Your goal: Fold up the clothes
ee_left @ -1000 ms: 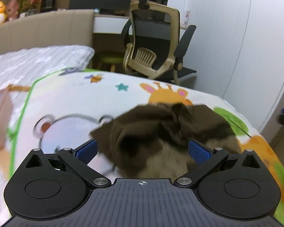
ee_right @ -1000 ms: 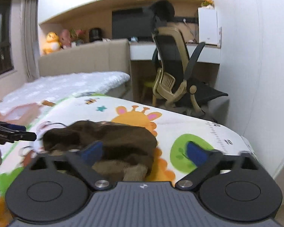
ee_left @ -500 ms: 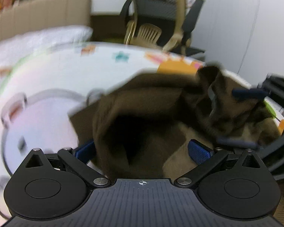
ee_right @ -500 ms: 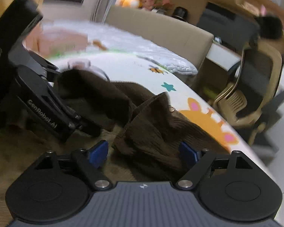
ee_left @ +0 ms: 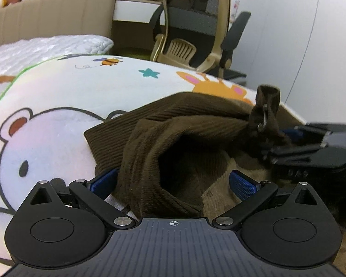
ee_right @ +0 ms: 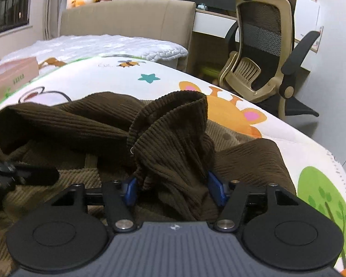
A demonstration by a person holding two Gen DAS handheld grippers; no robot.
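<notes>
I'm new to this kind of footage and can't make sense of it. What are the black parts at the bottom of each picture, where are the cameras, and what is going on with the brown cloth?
There is no robot arm: a person holds a two-finger tool in each hand, with a camera on each looking forward along its blue-padded fingers.

In the left wrist view, the left gripper is open, its fingers either side of a brown corduroy garment. In the right wrist view, the right gripper has shut on a bunched fold of that garment.

The garment lies crumpled on a cartoon-printed bed cover. An office chair stands behind.
</notes>
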